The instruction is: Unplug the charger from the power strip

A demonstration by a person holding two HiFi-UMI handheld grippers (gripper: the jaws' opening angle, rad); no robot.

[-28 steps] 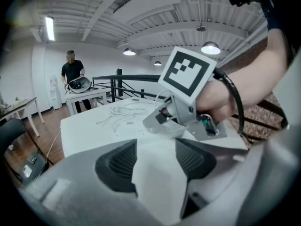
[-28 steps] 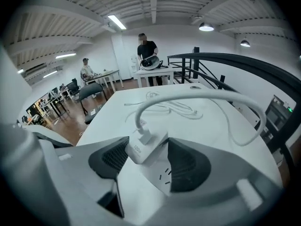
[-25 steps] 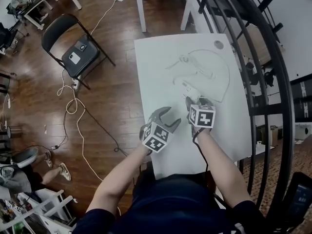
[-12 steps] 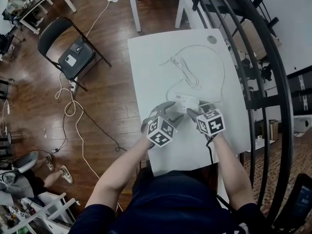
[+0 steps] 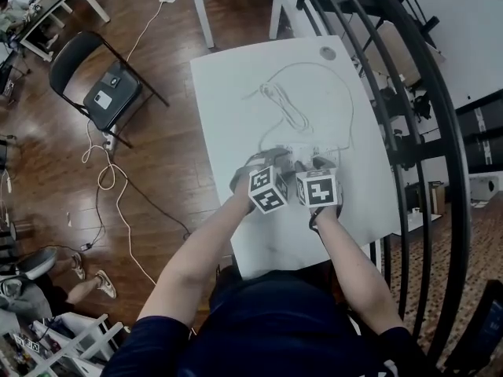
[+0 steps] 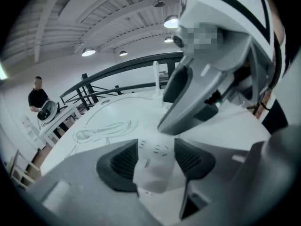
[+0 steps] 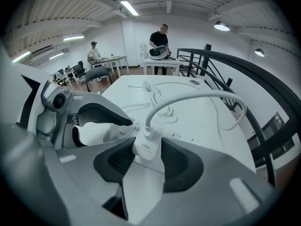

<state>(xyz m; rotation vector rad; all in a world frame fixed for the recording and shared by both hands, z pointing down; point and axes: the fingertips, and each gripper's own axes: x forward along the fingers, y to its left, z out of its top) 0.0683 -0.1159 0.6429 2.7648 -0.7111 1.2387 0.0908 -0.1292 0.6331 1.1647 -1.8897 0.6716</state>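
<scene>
Sockets along the white power strip [image 7: 117, 131] are the only holders here, and one of them has the charger [image 7: 146, 142] seated in it, a small white block marked "100W" standing upright off the strip, with its white cable [image 7: 188, 98] arching up and away over the white table [image 5: 236, 93]. The strip lies near the table's front, just ahead of the person. The right gripper [image 7: 148, 146] points down at the charger. Its jaws are closing with the block between the ribbed pads, both of which look to meet its sides. The left gripper [image 6: 156, 146] is closing too, its pads set against the two long edges of the strip's end, slot marks showing just past them. Only the right gripper view shows the plug block and its print; in the head view the two marker cubes cover it, and the strip shows as a pale sliver beyond them. The head view alone gives the layout: the cable sweeps round in a wide loop, a loose coil of cord [image 5: 287, 108] lies further back, a black railing [image 5: 424, 132] runs at the right, and a folding chair [image 5: 106, 93] stands on the wood floor at the left. The gripper views add people at far tables [image 7: 160, 39].
</scene>
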